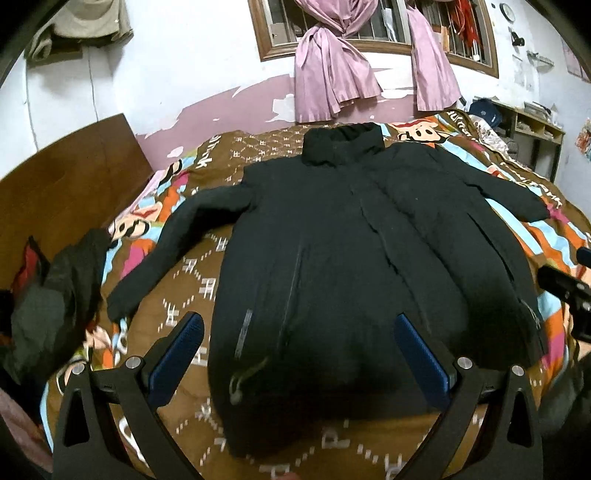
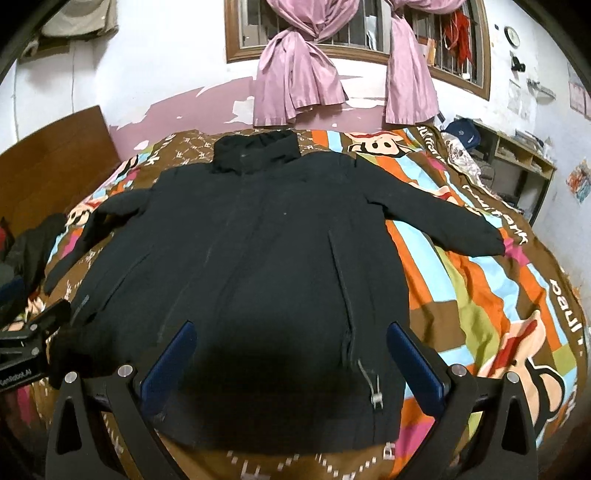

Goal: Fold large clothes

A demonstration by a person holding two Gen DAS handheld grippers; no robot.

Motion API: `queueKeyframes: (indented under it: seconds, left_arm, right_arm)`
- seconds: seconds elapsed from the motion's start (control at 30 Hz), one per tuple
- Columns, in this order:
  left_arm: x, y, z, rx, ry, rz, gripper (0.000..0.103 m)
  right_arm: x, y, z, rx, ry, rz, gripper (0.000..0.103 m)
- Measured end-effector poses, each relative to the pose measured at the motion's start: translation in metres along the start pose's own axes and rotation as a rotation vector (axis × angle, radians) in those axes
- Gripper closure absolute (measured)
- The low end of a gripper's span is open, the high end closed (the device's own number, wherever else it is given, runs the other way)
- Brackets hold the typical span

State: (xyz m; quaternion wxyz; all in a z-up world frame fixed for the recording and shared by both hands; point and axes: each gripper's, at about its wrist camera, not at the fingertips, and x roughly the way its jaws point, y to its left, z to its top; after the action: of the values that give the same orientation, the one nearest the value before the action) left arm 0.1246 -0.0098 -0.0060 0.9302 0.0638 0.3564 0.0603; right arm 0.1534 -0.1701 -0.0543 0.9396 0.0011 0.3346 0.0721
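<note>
Black coat [image 1: 332,258] flat on bedspread [image 2: 480,280], sleeves spread. Left gripper [image 1: 299,354], right gripper [image 2: 291,354] above coat hem, wide open, empty. Bare bedspread right of coat. Writing unreadable.

Bedspread [image 2: 461,266]: patterned, brown with orange/blue stripes and cartoon faces, covers the bed. Wooden headboard [image 1: 70,184] on the left. Dark crumpled clothes pile [image 1: 48,295] at near-left edge of the bed, red fabric showing in it. Far wall: wood-framed barred window [image 2: 354,33], two pink curtains [image 2: 299,85] knotted and hanging. Paint peeling below it. Far right: wooden shelf unit [image 2: 524,162], round wall clock [image 2: 512,36] above.
</note>
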Motion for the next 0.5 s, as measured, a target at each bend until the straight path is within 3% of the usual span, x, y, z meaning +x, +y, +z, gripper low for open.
queueKeyframes:
  seconds: [0.23,0.5]
  left_arm:
    - [0.042,-0.022,0.053,0.0,0.076,0.05,0.002]
    - [0.081,-0.044,0.096,0.032,0.074,0.06,0.002]
  right_arm:
    - [0.036,-0.041,0.029,0.095,0.006,-0.024,0.0]
    - [0.067,-0.082,0.055,0.203,0.038,-0.064,0.0]
